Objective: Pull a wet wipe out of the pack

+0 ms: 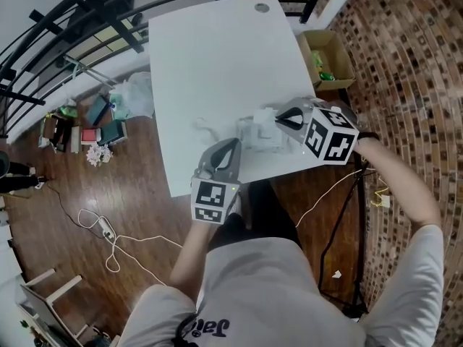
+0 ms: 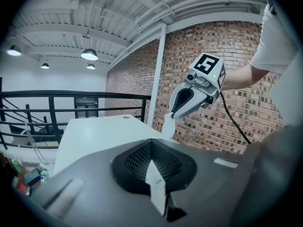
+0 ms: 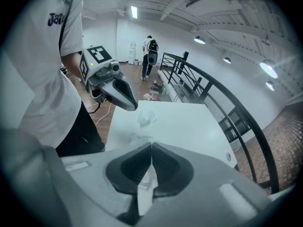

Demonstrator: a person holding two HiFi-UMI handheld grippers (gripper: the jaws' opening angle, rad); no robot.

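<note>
The wet wipe pack (image 1: 255, 140) lies near the front edge of the white table (image 1: 217, 49). My left gripper (image 1: 230, 145) reaches it from the near side. In the left gripper view its jaws (image 2: 151, 144) are shut on a white edge of the pack (image 2: 156, 186) with a small green mark. My right gripper (image 1: 279, 118) hangs above the pack's right side, shut on a white wet wipe (image 3: 143, 186). Seen from the left gripper view, the wipe (image 2: 168, 125) dangles from the right gripper (image 2: 172, 115), raised over the table.
A crumpled wipe (image 1: 206, 129) lies on the table left of the pack. An open cardboard box (image 1: 327, 58) stands on the floor by the table's right side. Black railing (image 1: 65, 20) runs behind, with clutter (image 1: 94, 125) and cables (image 1: 108, 233) on the wooden floor.
</note>
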